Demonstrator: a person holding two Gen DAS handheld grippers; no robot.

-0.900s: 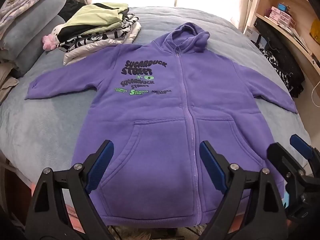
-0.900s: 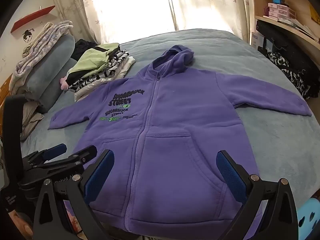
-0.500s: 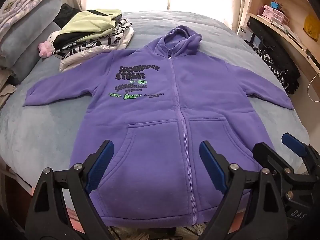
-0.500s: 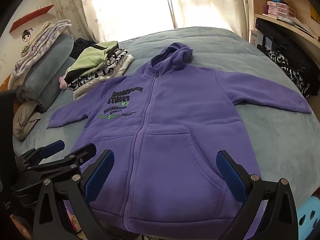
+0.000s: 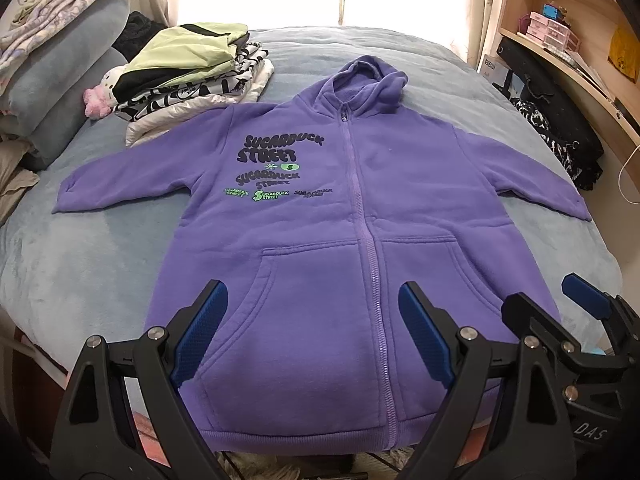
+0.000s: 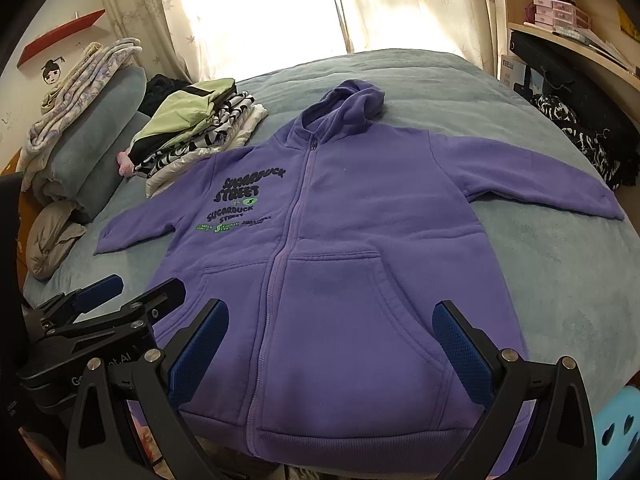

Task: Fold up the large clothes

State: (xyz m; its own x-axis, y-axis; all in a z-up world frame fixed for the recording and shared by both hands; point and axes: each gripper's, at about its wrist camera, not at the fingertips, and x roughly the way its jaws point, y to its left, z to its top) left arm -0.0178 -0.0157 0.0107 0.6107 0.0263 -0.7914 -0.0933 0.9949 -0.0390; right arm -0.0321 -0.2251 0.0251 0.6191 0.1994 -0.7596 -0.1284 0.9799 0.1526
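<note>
A purple zip hoodie (image 5: pixel 320 232) lies flat and face up on the bed, sleeves spread, hood away from me, hem nearest me; it also shows in the right wrist view (image 6: pixel 340 240). My left gripper (image 5: pixel 312 332) is open and empty above the hem, over the left pocket. My right gripper (image 6: pixel 332 344) is open and empty above the hem, over the right pocket. Each gripper shows in the other's view: the right one (image 5: pixel 560 304) at the lower right, the left one (image 6: pixel 132 292) at the lower left.
A stack of folded clothes (image 5: pixel 192 76) sits at the bed's far left, beside pillows and bedding (image 5: pixel 60 80). Wooden shelves (image 5: pixel 572 52) with boxes and dark clothing (image 5: pixel 560 136) line the right side. The grey-blue bedspread (image 5: pixel 100 248) surrounds the hoodie. A curtained window is behind.
Both grippers have drawn back a little and shifted view; the hoodie sits slightly further left in the left view. The hoodie has not moved. Both grippers stay open.
</note>
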